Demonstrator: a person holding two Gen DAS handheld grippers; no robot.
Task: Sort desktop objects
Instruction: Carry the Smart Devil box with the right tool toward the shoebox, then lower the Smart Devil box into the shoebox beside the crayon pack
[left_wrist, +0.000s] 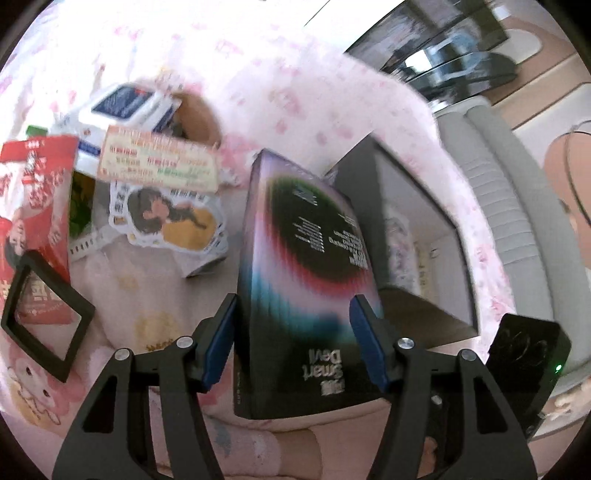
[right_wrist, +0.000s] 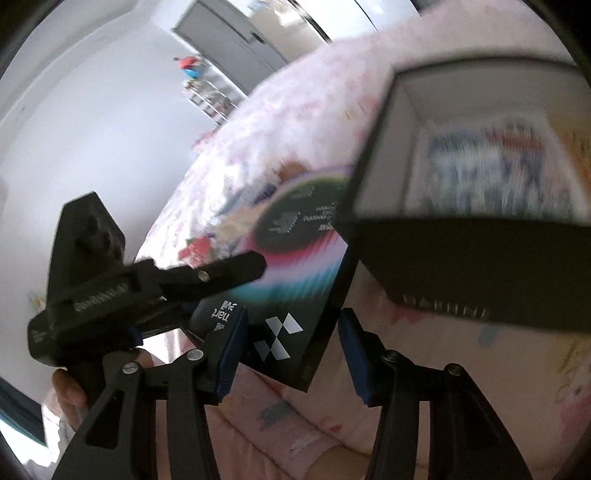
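Two grippers, one box (left_wrist: 306, 280): the left gripper (left_wrist: 291, 343) clamps it mid-air beside the open bin (left_wrist: 424, 236). The right gripper (right_wrist: 288, 350) is spread wide around its end, not pinching. Looks like mid-carry; next it needs lining up over the bin.

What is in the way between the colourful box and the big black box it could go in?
Nothing visible. The left gripper holds the colourful box right beside the open black box, with no object between them. The black box already holds some printed things, blurred here.
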